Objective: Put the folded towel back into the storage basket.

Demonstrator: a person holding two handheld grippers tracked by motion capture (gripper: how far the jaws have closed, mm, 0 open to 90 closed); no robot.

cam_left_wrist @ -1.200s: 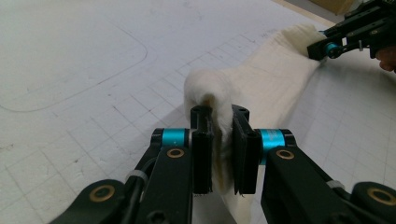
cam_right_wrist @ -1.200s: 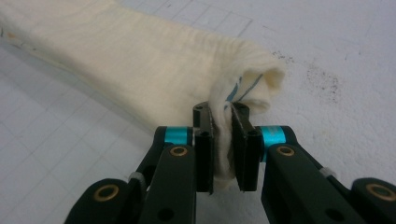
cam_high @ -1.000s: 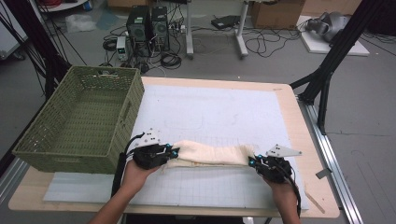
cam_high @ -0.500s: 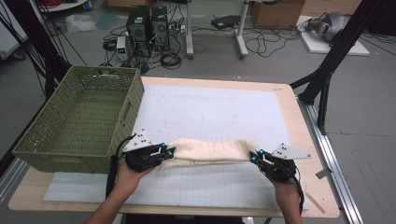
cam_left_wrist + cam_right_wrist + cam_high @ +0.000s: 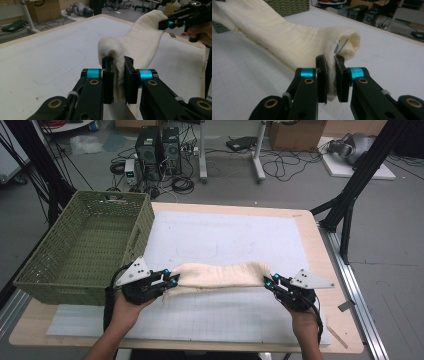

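- Left of the high view: green woven basket [image 5: 82,247] sits on the bench's left edge. We see nothing in it.
- Lower left of centre: left gripper [image 5: 172,281] has its jaws pressed together on the left end of the cream cloth [image 5: 220,275]. In the left gripper view the cloth [image 5: 140,47] is bunched between the pads and humps up just past them.
- Centre, lower half: the cloth runs as a long, narrow, folded band between the two grippers, near the bench's front edge. We judge it partly lifted; it sags toward the white gridded mat [image 5: 225,240], and we can't tell where it touches.
- Right of centre, low: right gripper [image 5: 269,282] is pinched on the other end. In the right gripper view the cloth [image 5: 294,42] folds over at the jaws, with a blue-marked tag or stitch showing at the fold.
- Progress, our read: both ends are gripped and the cloth is stretched lengthwise, so the pick-up is done. Left to do: a further fold or laying it flat, possibly a transfer to the basket. We can't say which from this.
- Surface: pale wood bench [image 5: 327,270] under the mat. A faint rounded outline is drawn on the mat's upper middle.
- Room: grey floor. Computer towers [image 5: 157,145] and loose cables sit at upper centre, black frame legs at the left edge and upper right, cardboard boxes along the top edge.
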